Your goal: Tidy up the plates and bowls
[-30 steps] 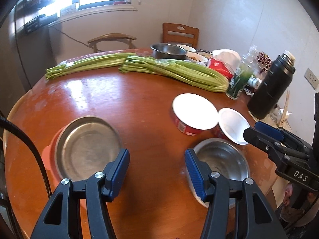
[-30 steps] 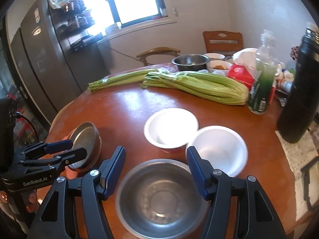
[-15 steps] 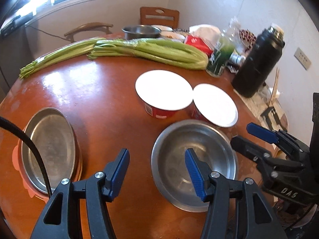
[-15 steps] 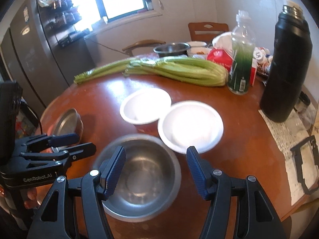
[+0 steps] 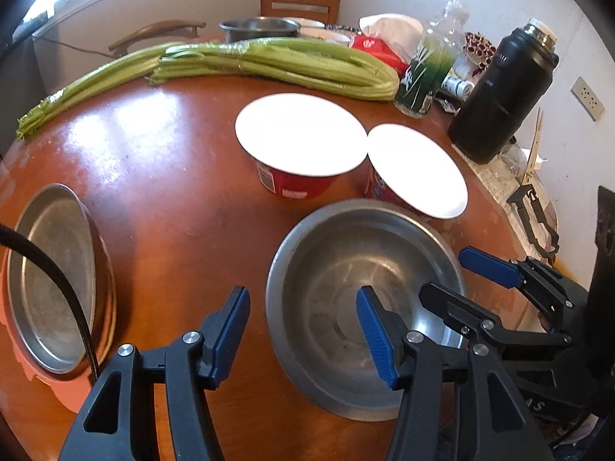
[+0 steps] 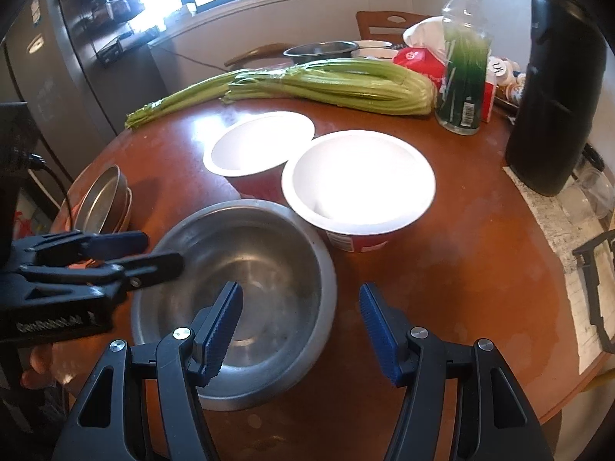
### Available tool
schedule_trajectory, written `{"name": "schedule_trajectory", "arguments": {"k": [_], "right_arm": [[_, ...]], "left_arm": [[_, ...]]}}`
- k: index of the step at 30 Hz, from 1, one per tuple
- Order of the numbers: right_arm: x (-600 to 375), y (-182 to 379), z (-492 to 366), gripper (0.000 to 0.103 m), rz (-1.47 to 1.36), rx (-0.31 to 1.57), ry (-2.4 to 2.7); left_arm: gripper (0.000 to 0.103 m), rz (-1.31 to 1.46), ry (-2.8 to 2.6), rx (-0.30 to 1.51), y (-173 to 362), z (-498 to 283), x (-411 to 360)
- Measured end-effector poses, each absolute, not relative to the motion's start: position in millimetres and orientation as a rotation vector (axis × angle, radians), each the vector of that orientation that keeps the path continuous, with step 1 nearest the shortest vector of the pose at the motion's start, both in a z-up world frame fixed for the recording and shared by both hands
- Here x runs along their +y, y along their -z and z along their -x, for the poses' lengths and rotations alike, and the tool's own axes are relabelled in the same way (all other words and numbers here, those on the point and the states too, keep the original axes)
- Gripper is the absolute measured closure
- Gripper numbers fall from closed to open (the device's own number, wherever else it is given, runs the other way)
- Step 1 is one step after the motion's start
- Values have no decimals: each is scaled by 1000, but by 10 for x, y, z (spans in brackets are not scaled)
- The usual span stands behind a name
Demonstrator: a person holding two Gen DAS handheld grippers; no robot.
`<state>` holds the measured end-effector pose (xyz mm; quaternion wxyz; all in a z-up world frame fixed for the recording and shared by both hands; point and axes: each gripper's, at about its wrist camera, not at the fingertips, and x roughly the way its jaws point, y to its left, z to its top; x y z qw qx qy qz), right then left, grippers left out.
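Note:
A steel bowl sits empty at the table's near edge. My left gripper is open and straddles its left rim. My right gripper is open and straddles its right rim. Each gripper shows in the other's view, the right and the left. Two red paper bowls with white insides stand just behind it, one on the left and one on the right. A steel plate rests on an orange plate at the far left.
Long celery bunches lie across the round wooden table. A black flask, a clear bottle, a red packet and a steel pot stand at the back and right. Chairs stand behind.
Both grippers have moved in over the steel bowl, the left from the left side and the right from the right. Both stay open. The bowls have not moved.

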<state>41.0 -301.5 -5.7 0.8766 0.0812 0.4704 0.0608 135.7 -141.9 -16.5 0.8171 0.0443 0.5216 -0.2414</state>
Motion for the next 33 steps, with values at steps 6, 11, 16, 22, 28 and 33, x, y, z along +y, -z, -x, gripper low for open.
{"name": "schedule_trajectory", "arguments": {"k": [6,11,16,22,28,33], "right_arm": [[-2976,81,-422,42,-174,988,-160],[-2990,80,-437,42,-190,983,-172],[-2954,90,-437,42,-209,994,-194],[-2862,45,-423,42,-233,993,-256],[-2712,19,-402,42,-225,997,-318],[-2590,6,-396,42,-214,1004,-356]], "left_arm": [[46,-64,550,1129,246,-1385,-1446],[47,-31,575,1135,275,-1390,-1440],[47,-26,556,1122,244,-1378,-1377],[47,-9,528,1107,167,-1327,-1198],[47,9,503,1080,76,-1227,-983],[47,24,477,1085,94,-1165,-834]]}}
